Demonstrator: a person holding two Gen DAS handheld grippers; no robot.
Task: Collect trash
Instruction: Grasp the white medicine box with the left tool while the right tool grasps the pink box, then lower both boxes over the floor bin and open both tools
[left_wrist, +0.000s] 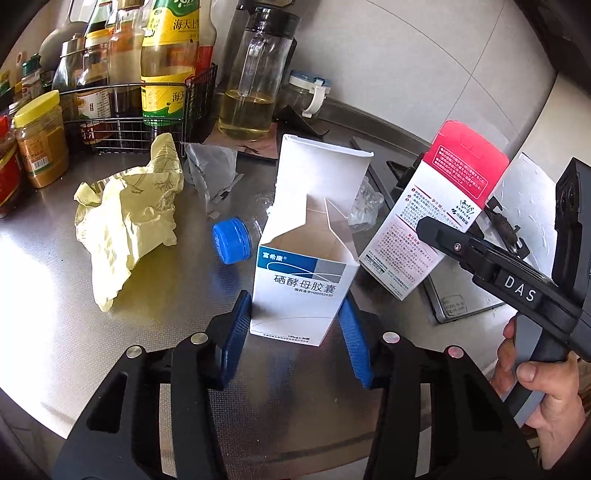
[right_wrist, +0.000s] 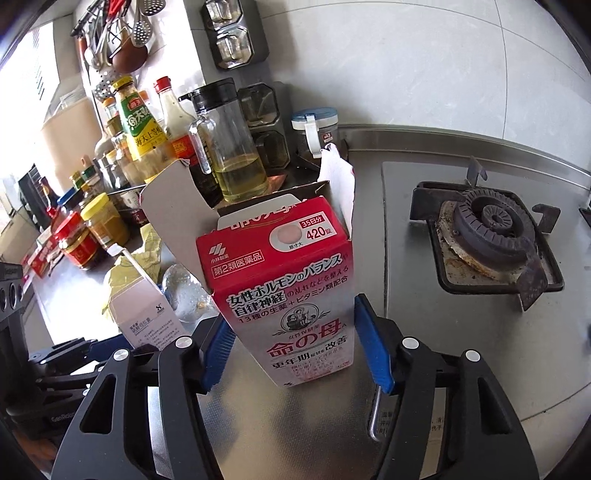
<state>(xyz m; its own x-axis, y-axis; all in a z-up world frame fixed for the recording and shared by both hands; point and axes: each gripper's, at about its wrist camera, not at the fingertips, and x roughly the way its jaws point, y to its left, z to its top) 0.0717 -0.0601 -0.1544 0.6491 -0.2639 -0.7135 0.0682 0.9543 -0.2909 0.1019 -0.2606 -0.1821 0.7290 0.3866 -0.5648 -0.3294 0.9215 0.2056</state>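
Note:
My left gripper (left_wrist: 295, 332) is shut on an opened white and blue medicine box (left_wrist: 303, 266), held upright over the steel counter. My right gripper (right_wrist: 295, 347) is shut on an opened red and white medicine box (right_wrist: 291, 288); it also shows in the left wrist view (left_wrist: 424, 221), with the right gripper's body (left_wrist: 517, 288) to its right. The white box shows in the right wrist view (right_wrist: 147, 314). On the counter lie a crumpled yellow bag (left_wrist: 129, 221), a crushed clear bottle with a blue cap (left_wrist: 232, 240) and a grey wrapper (left_wrist: 210, 170).
A wire rack of sauce bottles (left_wrist: 140, 92), jars (left_wrist: 40, 140) and a glass oil jug (left_wrist: 251, 85) stand at the back left. A gas stove burner (right_wrist: 491, 236) sits to the right. A lidded jar (right_wrist: 314, 129) stands by the wall.

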